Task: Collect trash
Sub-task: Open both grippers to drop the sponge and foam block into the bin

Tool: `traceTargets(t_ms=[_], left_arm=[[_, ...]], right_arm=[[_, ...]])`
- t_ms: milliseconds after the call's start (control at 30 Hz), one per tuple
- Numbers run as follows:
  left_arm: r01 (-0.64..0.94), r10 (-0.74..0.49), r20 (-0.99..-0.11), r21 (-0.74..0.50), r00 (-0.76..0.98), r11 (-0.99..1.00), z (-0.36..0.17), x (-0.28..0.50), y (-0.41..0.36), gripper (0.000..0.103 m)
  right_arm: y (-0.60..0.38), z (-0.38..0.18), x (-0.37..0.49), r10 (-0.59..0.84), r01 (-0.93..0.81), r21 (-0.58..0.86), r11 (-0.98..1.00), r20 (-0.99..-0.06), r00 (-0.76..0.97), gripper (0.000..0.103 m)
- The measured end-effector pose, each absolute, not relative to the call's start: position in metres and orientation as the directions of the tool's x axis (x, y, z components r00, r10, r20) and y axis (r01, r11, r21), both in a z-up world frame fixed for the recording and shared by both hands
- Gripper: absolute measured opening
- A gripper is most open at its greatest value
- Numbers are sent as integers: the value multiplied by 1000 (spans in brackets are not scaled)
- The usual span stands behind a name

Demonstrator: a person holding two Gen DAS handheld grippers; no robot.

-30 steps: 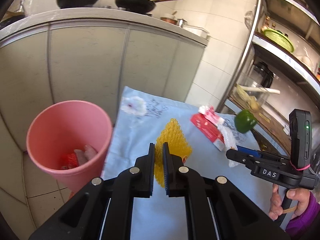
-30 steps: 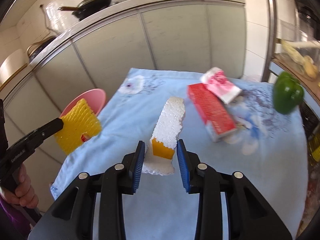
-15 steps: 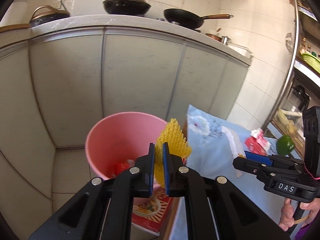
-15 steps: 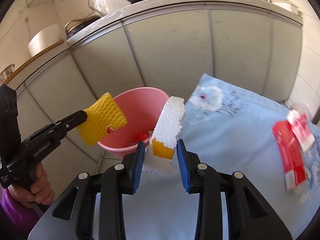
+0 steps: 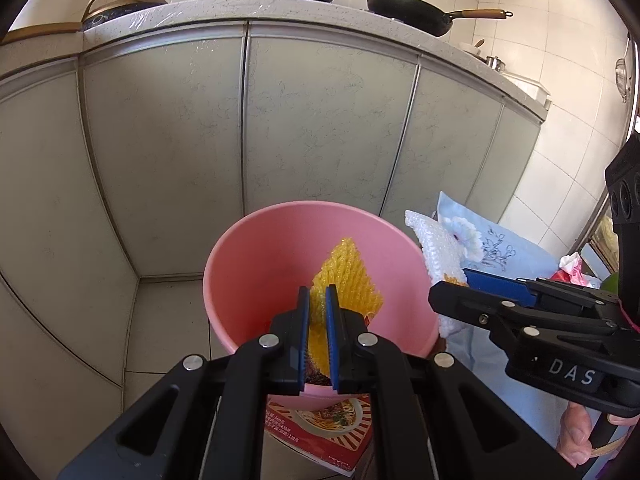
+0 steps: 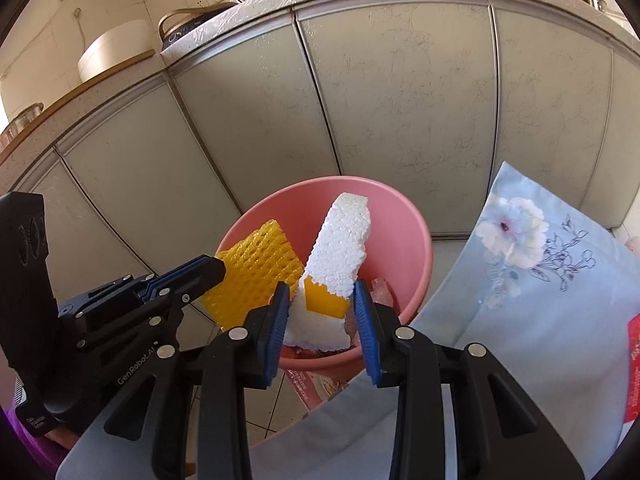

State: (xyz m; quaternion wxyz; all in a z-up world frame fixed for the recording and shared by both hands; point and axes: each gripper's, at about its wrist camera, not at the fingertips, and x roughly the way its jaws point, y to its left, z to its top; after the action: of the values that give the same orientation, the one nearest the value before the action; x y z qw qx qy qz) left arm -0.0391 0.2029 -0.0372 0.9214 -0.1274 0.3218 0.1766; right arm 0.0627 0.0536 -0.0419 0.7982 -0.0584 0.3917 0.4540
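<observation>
1. The yellow net (image 5: 346, 276) is clenched in the left tongs (image 5: 314, 308) at frame centre, above the pink bucket (image 5: 248, 264).
2. The white foam (image 6: 340, 248) is gripped by the right tongs (image 6: 322, 300) over the bucket's near rim, low centre.
3. If released now, the foam may be tipped onto the floor.
4. Being springy, the net could be snagged on the pads.

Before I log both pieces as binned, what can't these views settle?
- Pink bin bottom: hidden in both views by the yellow foam net, white foam and both hand-held grippers.
- Noodle package under the bin: mostly covered, left view.
- Red packet: cut off by the right view's edge.
</observation>
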Motion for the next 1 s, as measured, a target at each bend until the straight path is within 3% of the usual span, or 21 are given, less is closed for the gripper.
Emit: traceTargets(t_ms=[200,300,433,1000], left_arm=[[-427,250,-651,-126,716,895,-46,-36,210,9],[-429,239,-653,-145,719,891,-46,-34,212,12],[-428,240,-648,-148,723,892,-44,-34,213,19],[-351,138,-632,-224,762,909,-15,-45,181,23]], right_arm=[[60,-56,72,659,-746,282,603,-703,267,35],[61,-59,75,653,-738,290,610,-710,261,43],[60,-58,74,661,-742,288,605,-702,266,43],[-16,-31,42,630,-695,230,682,-667,397,43]])
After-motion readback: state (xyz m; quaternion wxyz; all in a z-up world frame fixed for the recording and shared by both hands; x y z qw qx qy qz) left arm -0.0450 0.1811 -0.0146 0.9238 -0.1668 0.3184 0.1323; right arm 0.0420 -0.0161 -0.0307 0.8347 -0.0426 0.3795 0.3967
